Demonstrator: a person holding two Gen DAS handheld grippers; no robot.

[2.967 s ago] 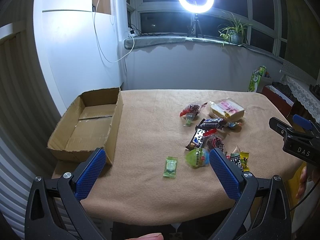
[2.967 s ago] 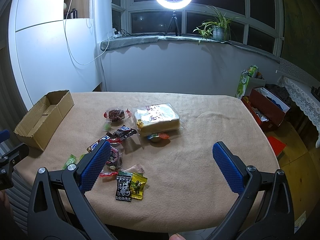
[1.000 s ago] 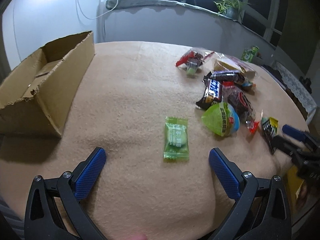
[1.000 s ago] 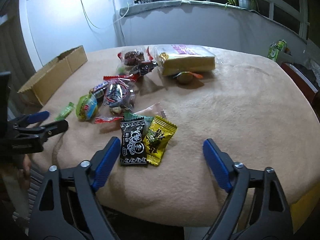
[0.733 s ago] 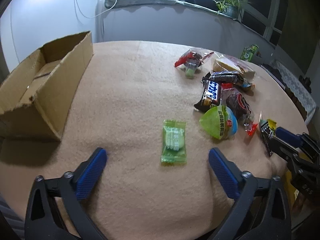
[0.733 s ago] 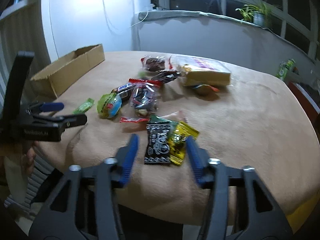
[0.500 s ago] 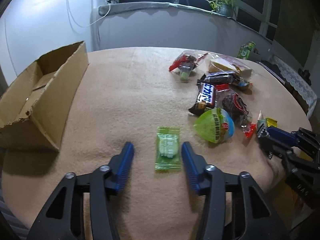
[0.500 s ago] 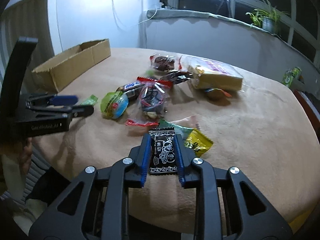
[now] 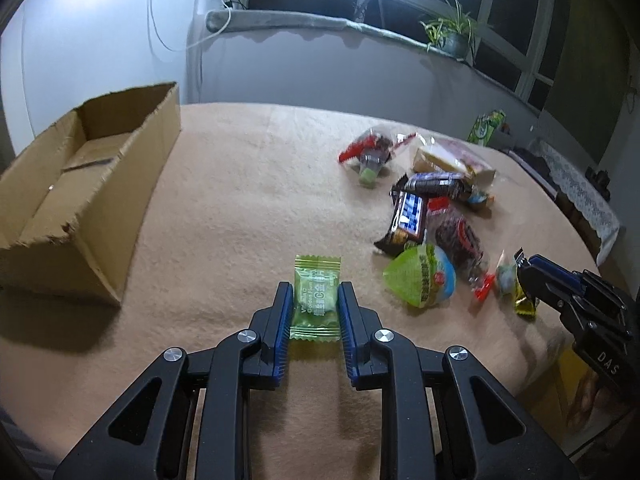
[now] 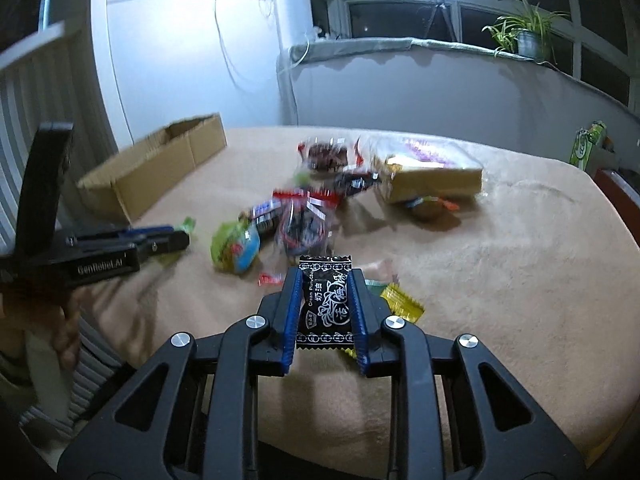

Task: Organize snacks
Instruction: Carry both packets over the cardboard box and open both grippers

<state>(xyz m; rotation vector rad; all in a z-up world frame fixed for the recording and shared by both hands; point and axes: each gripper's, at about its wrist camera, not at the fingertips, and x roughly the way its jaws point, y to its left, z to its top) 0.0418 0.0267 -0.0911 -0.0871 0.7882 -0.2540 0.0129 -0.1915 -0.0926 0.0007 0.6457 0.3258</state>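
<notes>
The left claw (image 9: 313, 307) has just closed on the green candy (image 9: 316, 297), so it is ready to go to the cardboard box (image 9: 86, 200) at its left. The right claw (image 10: 325, 309) has closed likewise on the black candy (image 10: 326, 307), seemingly lifted already.

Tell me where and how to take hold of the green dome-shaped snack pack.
Grip the green dome-shaped snack pack across its rounded middle, coming down from above on its near, open side. It bulges there, and the bars and packets crowd its far side.
</notes>
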